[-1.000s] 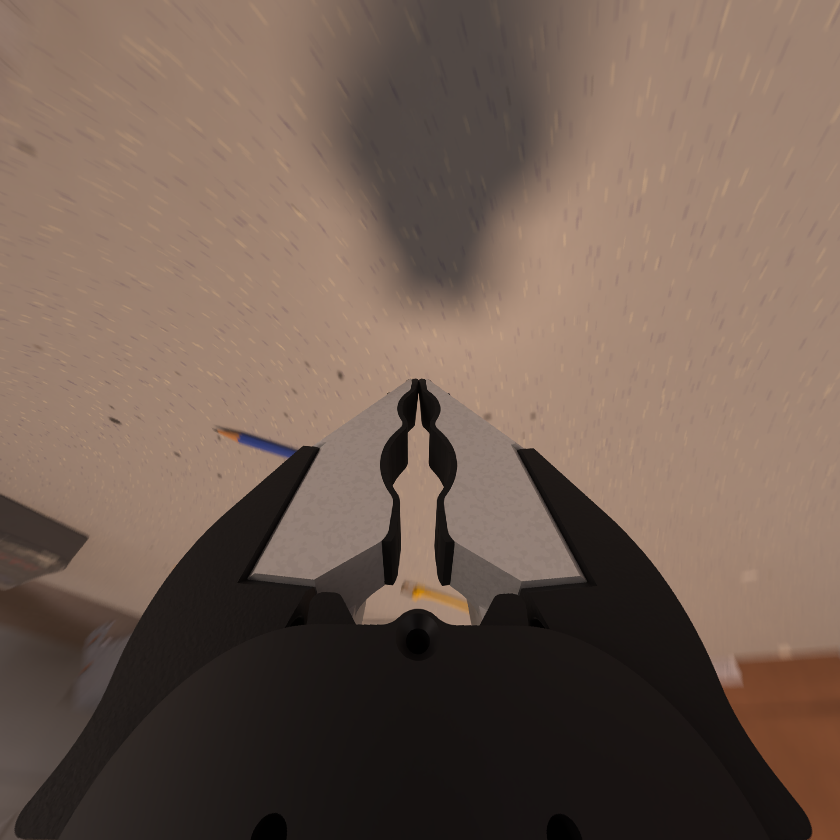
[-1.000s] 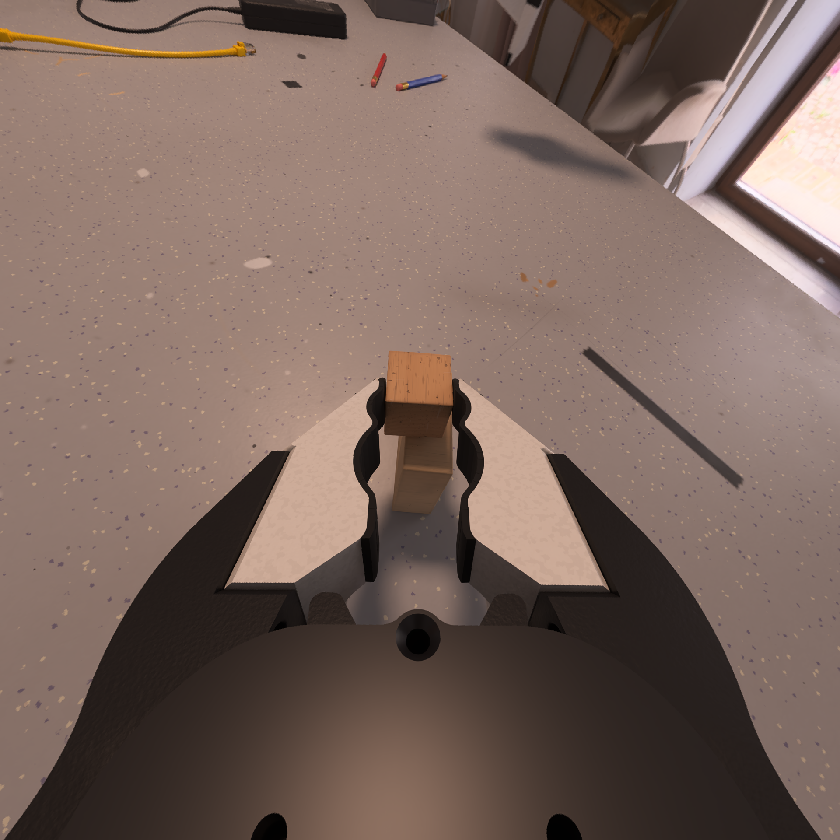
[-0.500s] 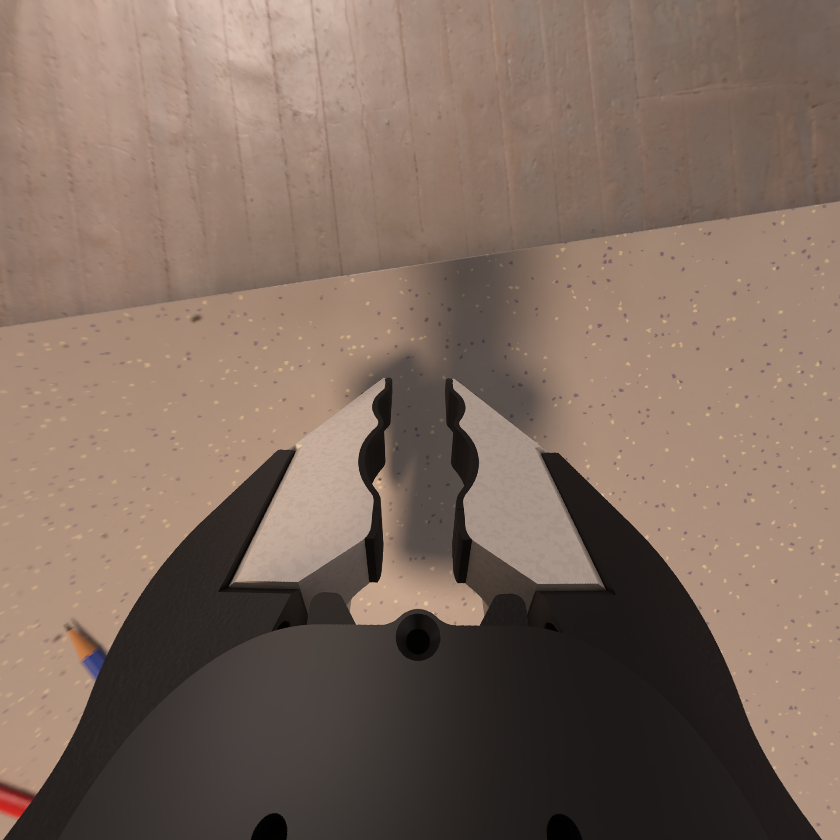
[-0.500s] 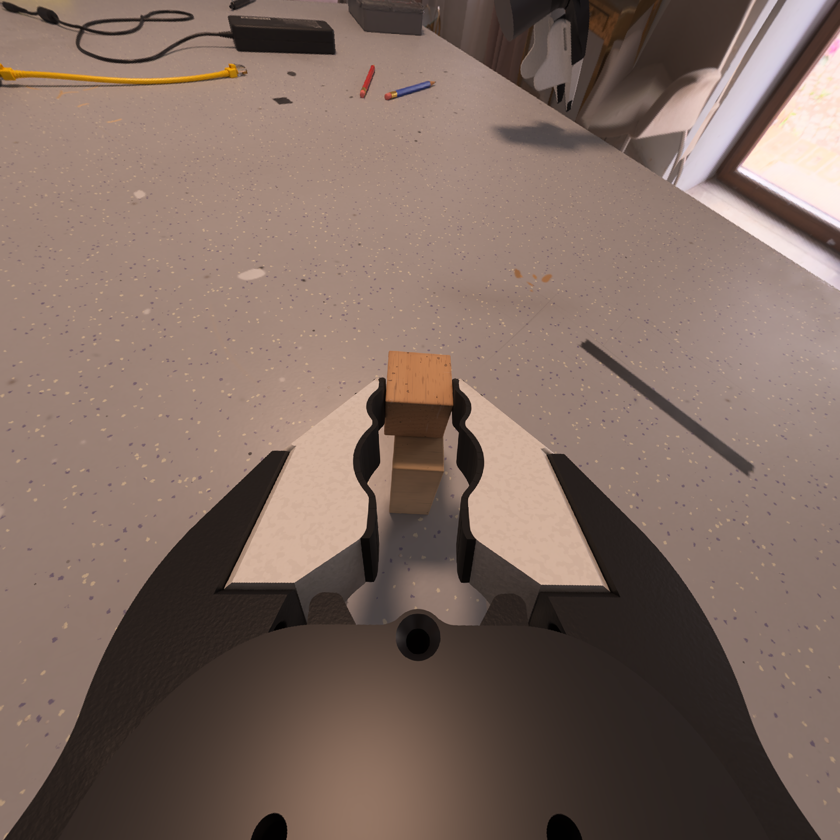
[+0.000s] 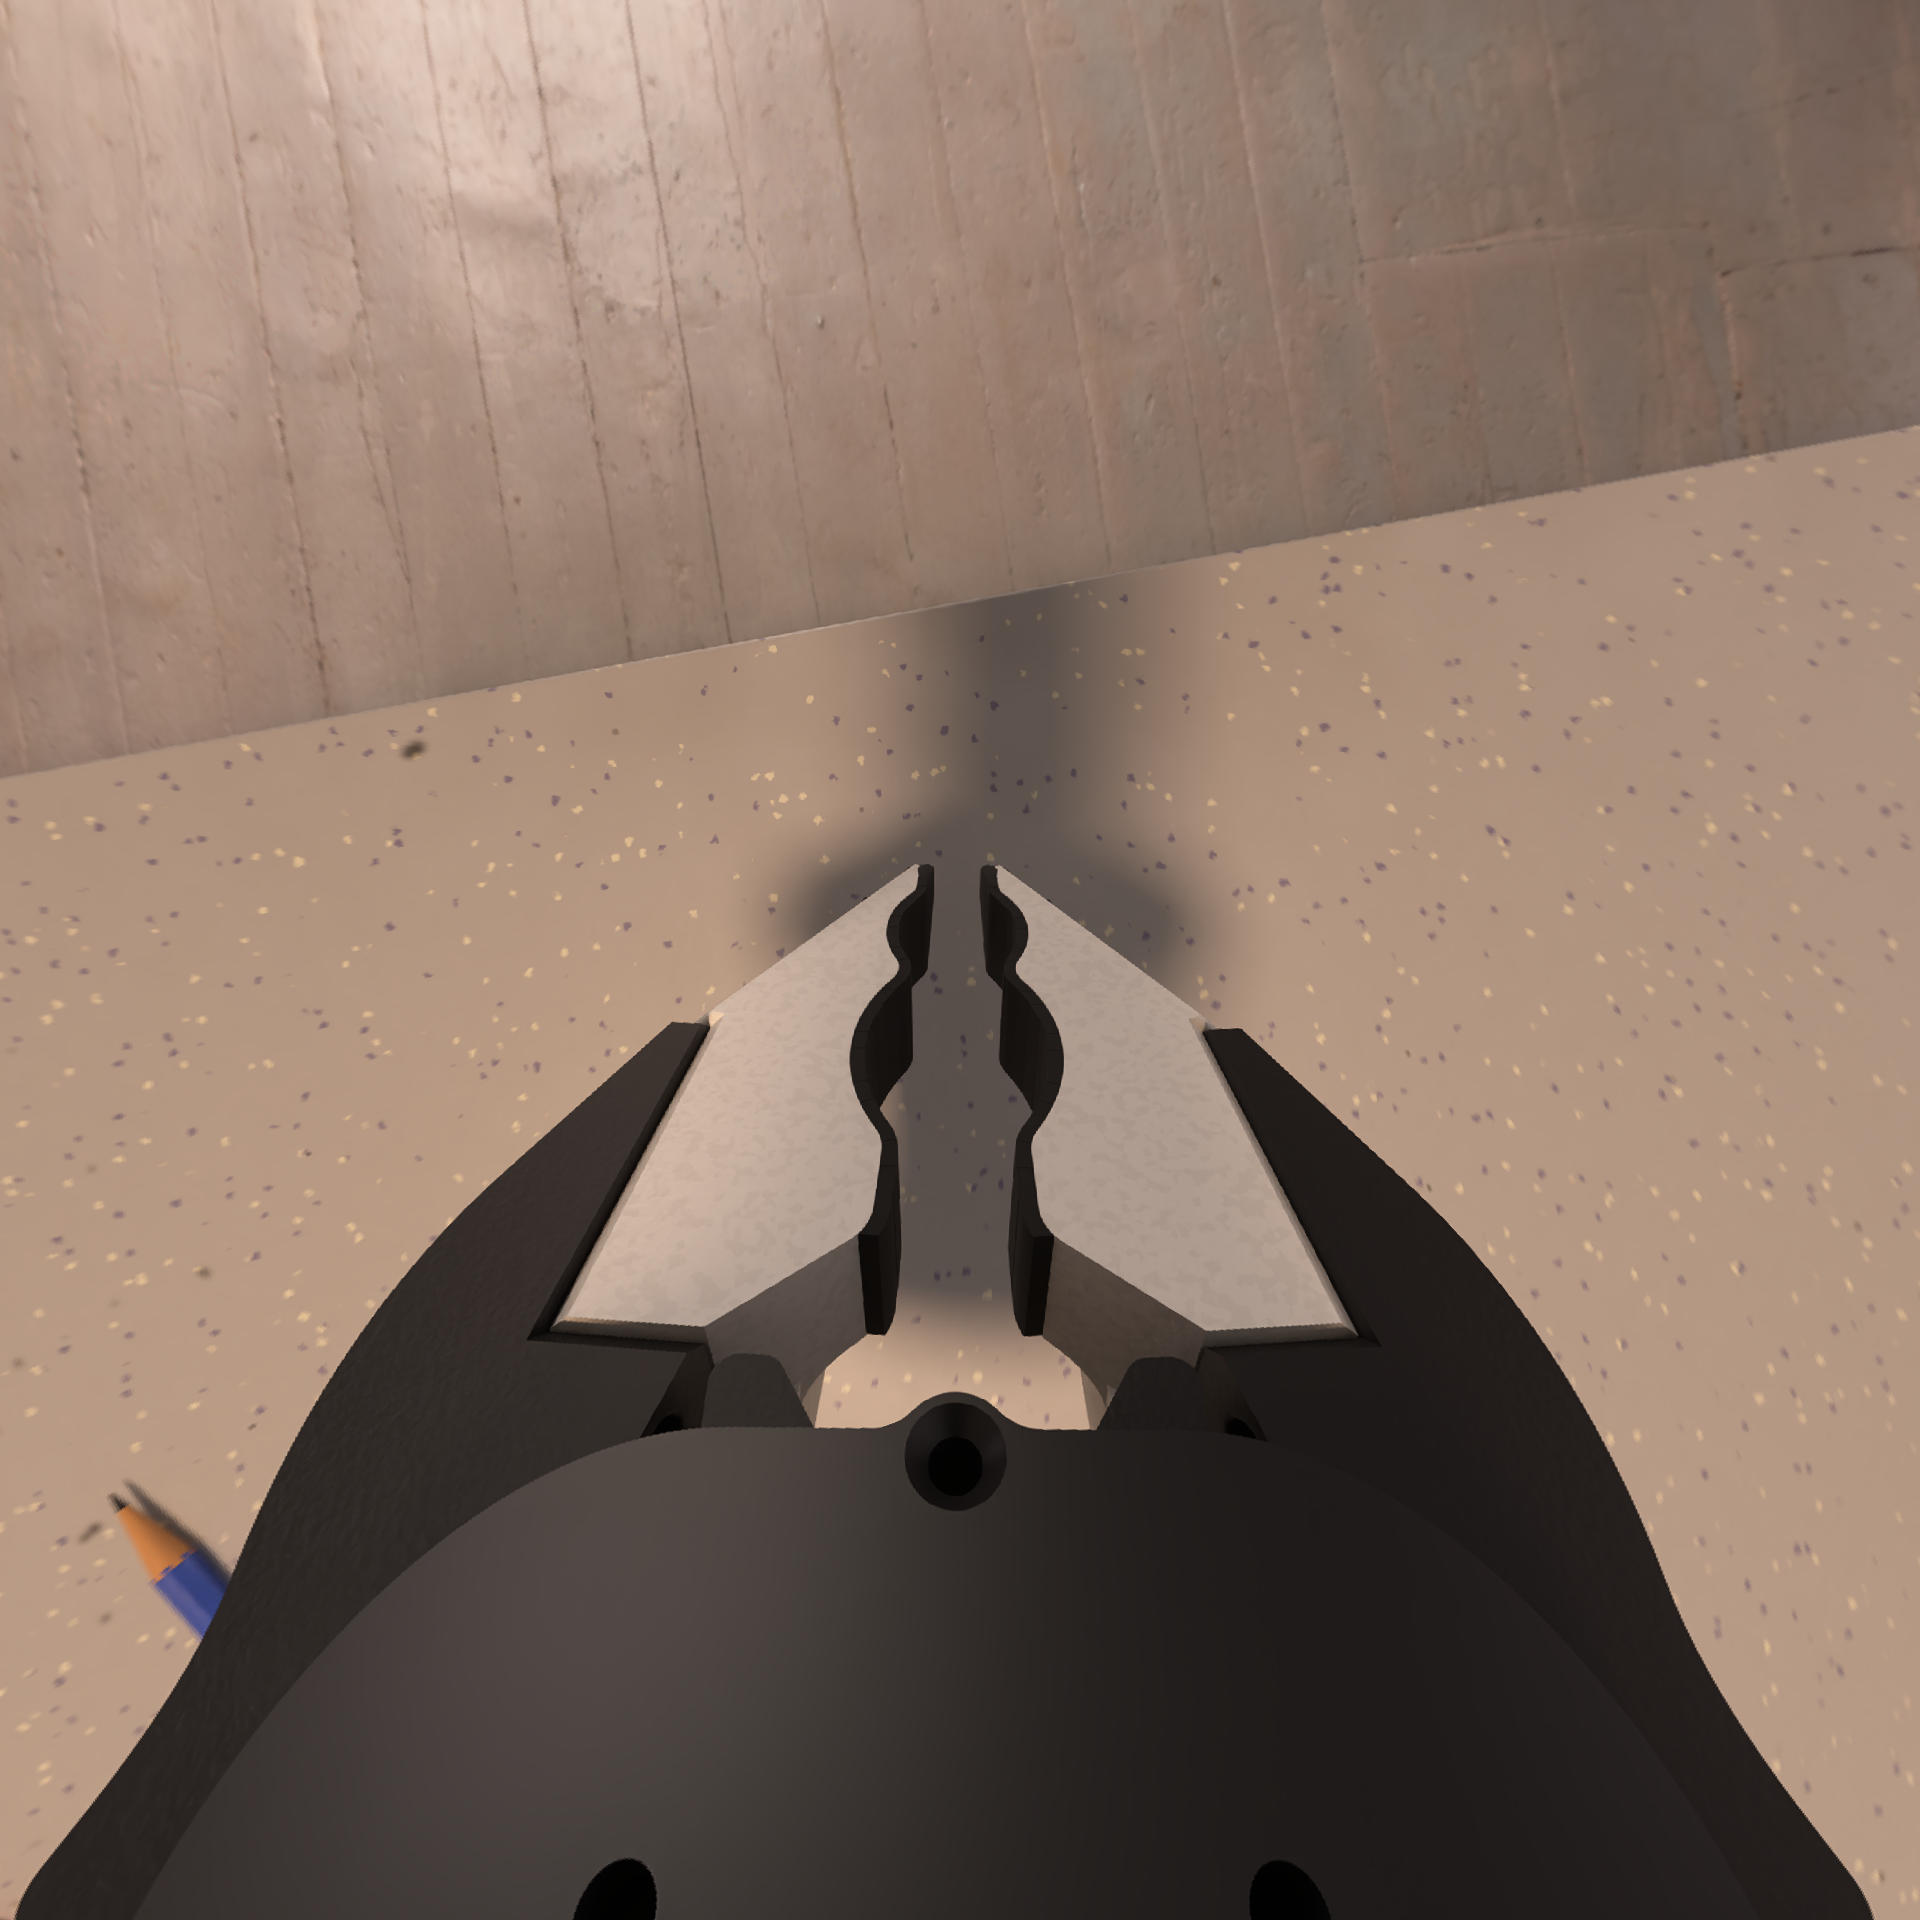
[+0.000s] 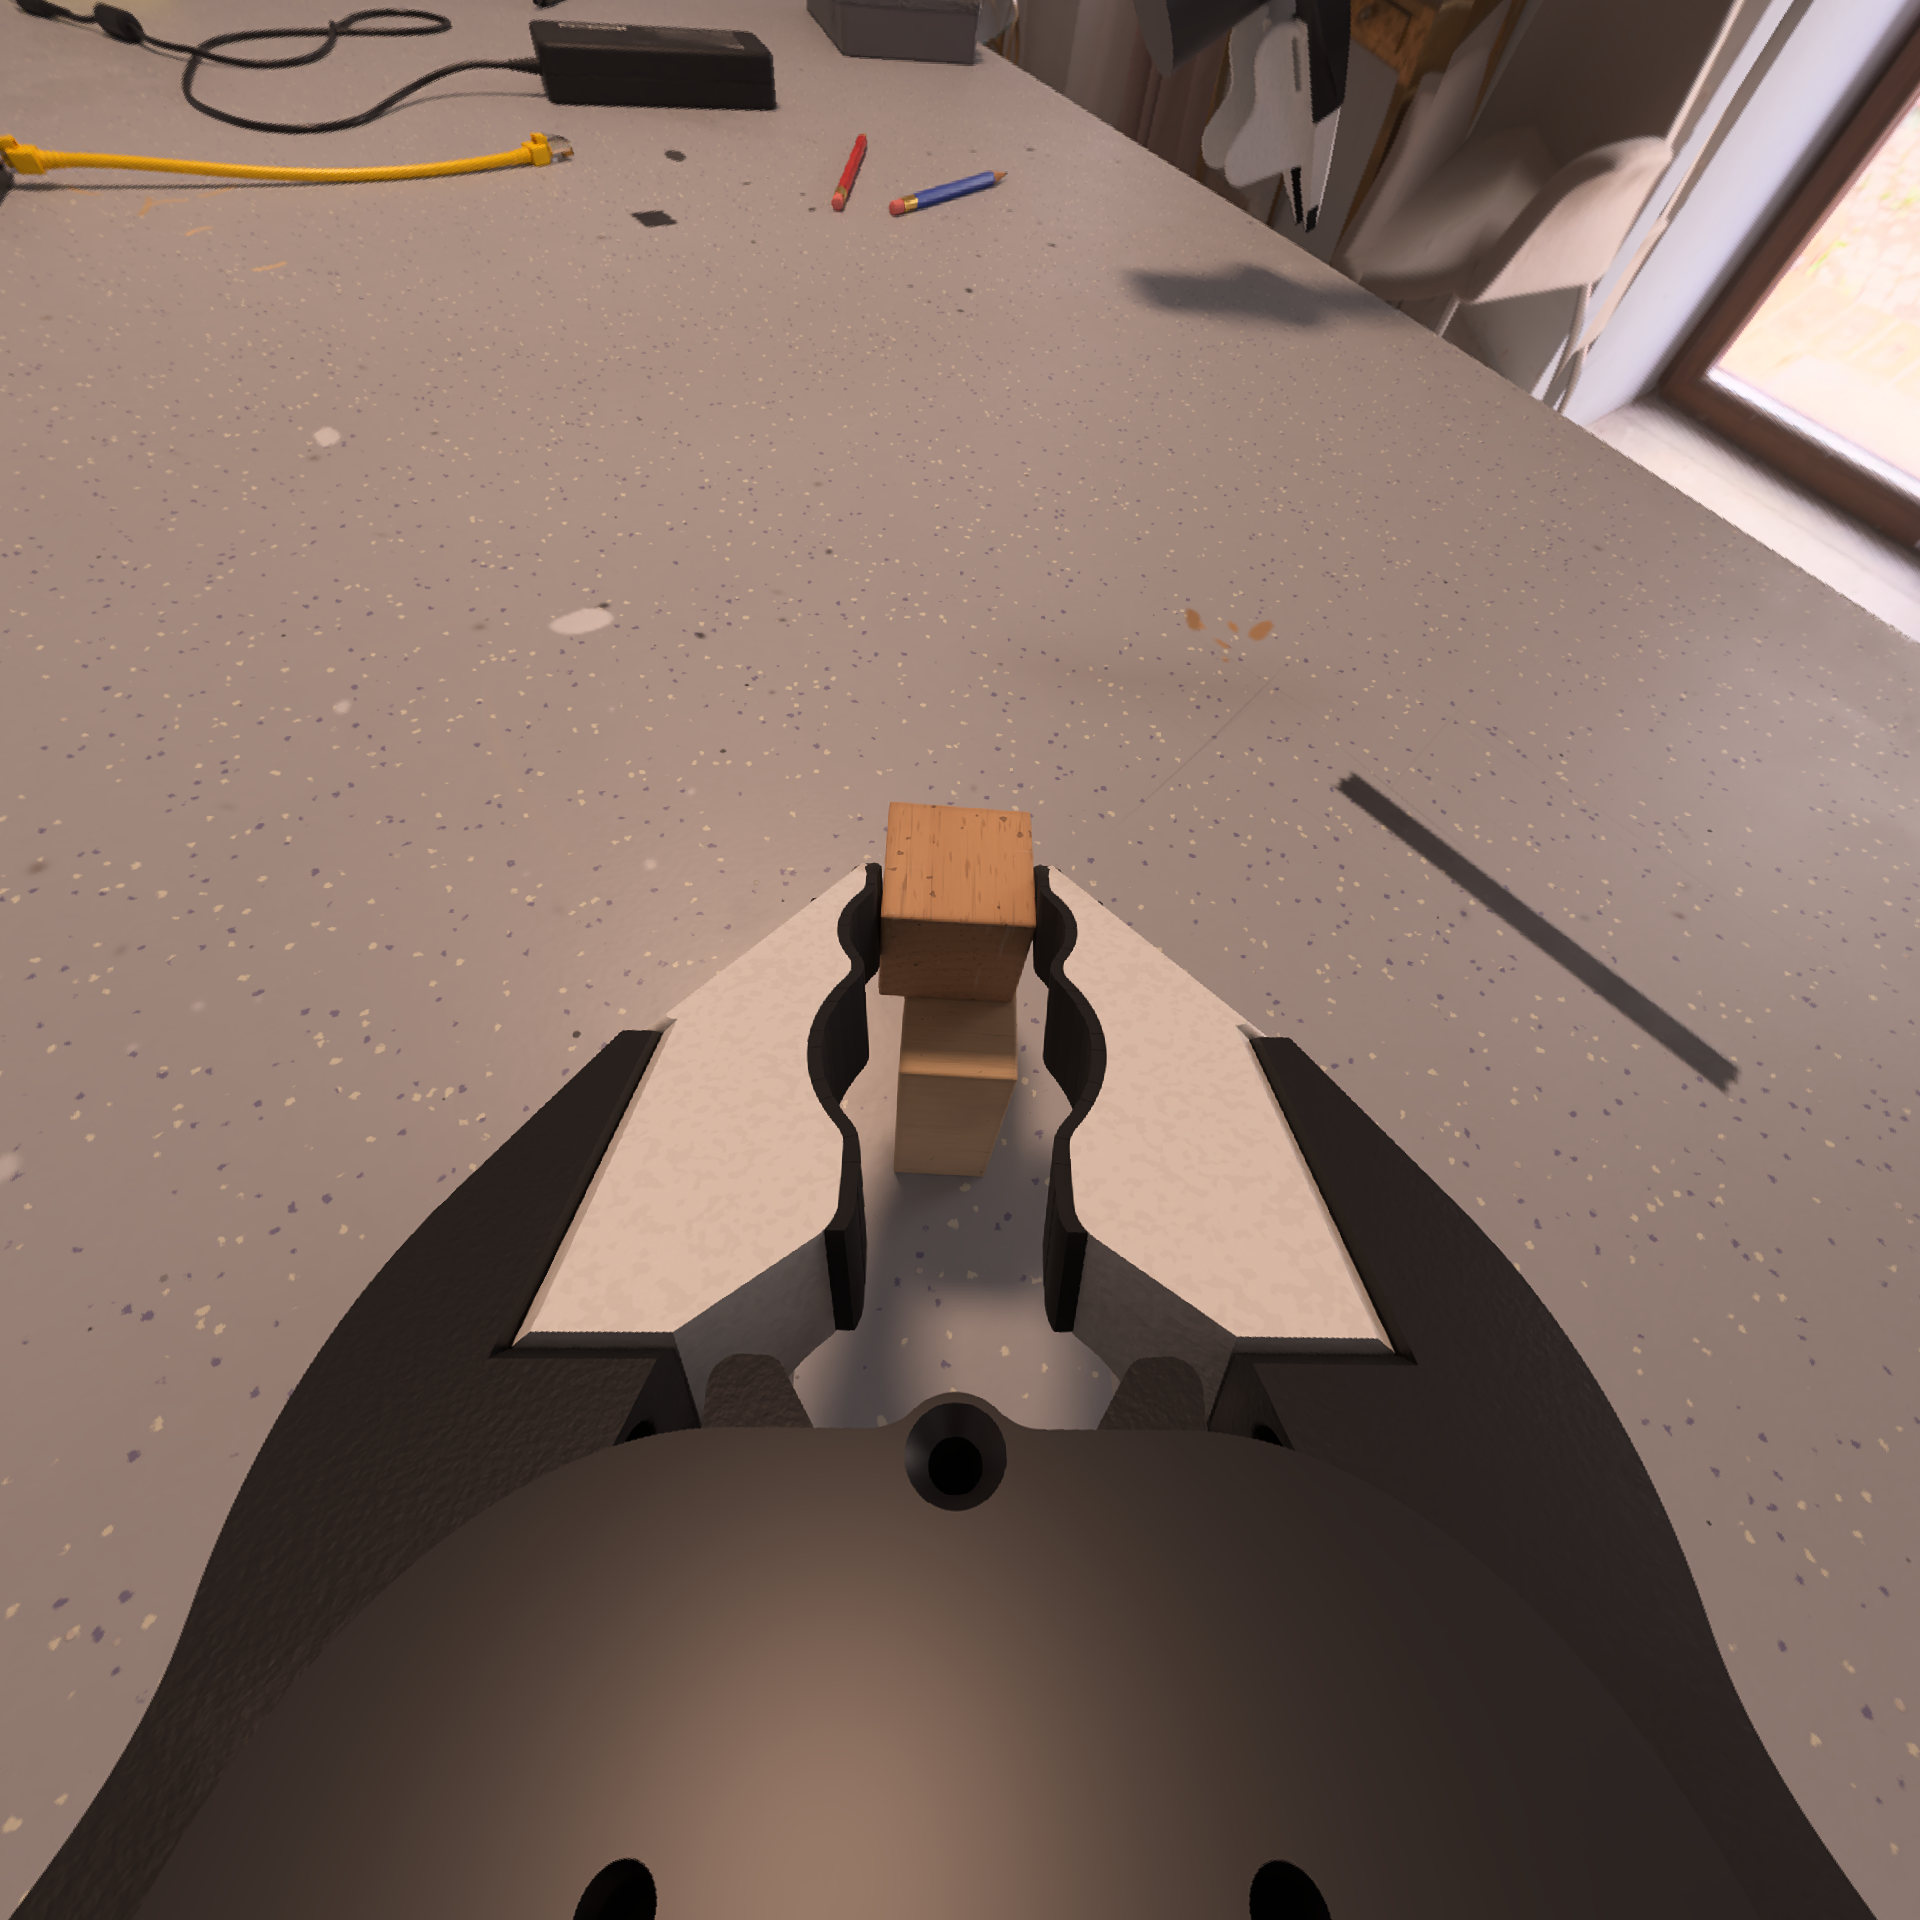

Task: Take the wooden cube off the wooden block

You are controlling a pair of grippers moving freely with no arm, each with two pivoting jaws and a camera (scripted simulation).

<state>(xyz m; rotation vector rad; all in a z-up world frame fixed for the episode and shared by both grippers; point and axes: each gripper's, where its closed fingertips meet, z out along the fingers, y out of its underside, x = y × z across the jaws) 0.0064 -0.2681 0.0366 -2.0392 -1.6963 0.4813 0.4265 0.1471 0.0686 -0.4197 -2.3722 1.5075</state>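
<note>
The right gripper (image 6: 956, 899) was clenched on the wooden cube (image 6: 957, 896), its two fingertips pressed against the cube's left and right faces. The cube sat raised above the paler wooden block (image 6: 951, 1086), which stood upright on the speckled grey table (image 6: 520, 727) between the gripper's fingers; whether the cube's underside touched the block's top could not be told from this angle. Far across the table lay a red pencil (image 6: 849, 172) and a blue pencil (image 6: 945, 193) side by side, a yellow cable (image 6: 281, 164), and a black power adapter (image 6: 652, 64) with its black cord. The left gripper (image 5: 957, 883) was released, a narrow gap between its fingertips and nothing in it, hovering over the table near its edge, with a wooden plank floor (image 5: 935, 260) beyond. A blue pencil tip (image 5: 166, 1564) showed at its lower left.
</note>
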